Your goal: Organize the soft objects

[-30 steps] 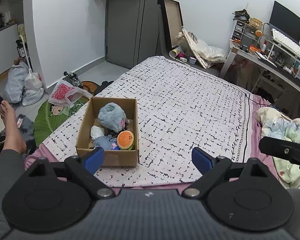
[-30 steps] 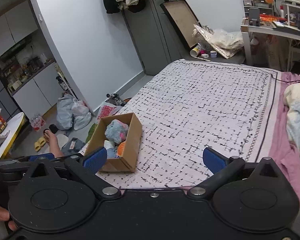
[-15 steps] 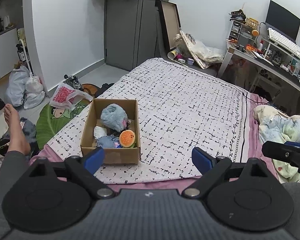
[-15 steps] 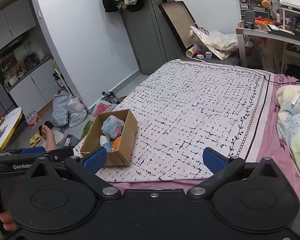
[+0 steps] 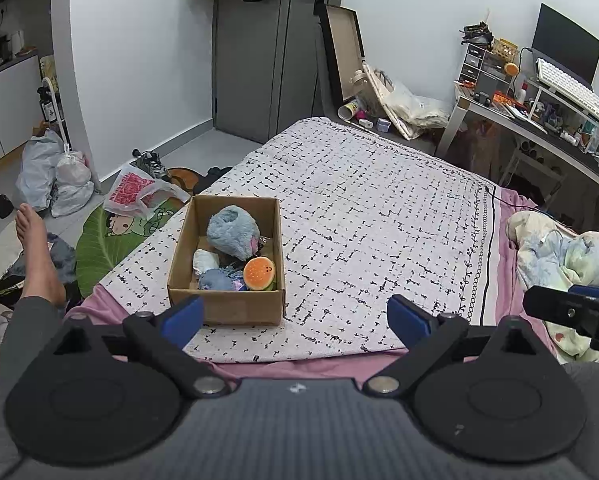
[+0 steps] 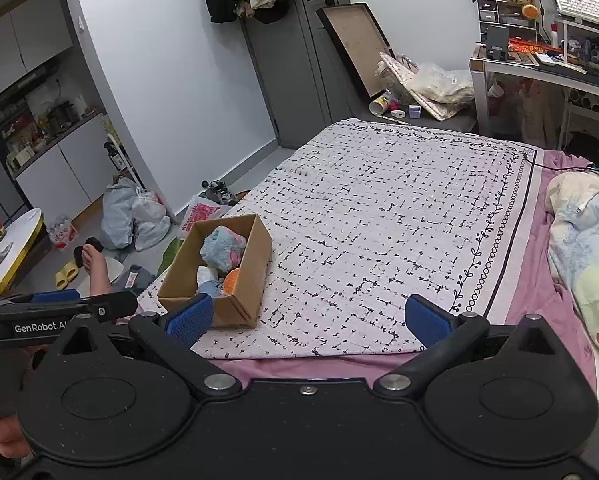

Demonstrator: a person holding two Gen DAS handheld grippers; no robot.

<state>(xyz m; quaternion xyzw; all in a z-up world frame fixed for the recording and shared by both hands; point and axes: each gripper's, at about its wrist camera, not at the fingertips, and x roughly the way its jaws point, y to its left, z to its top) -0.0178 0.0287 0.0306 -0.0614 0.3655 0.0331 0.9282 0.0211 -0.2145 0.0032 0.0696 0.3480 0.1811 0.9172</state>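
A cardboard box (image 5: 225, 308) stands near the bed's front left corner, seen also in the right wrist view (image 6: 255, 264). Inside lie a blue-grey plush (image 5: 233, 232), a round orange toy with a face (image 5: 259, 273), a white soft piece (image 5: 205, 260) and a pale blue one (image 5: 213, 280). My left gripper (image 5: 293, 316) hovers just short of the box; its jaws are opening with nothing between them. My right gripper (image 6: 307, 318) is open and holds nothing, above the bed's front edge to the right of the box.
A white bedspread with black marks (image 5: 379, 220) covers the bed over a pink sheet. A crumpled pastel blanket (image 5: 567, 248) lies at the right. The person's bare foot (image 5: 35, 248), plastic bags (image 5: 55, 176) and shoes are on the floor at left. A cluttered desk (image 5: 539, 120) stands at the far right.
Both views have drifted slightly, showing more of the pink sheet at the bed's front edge. The left jaws have spread a little. The box and its toys have not moved.
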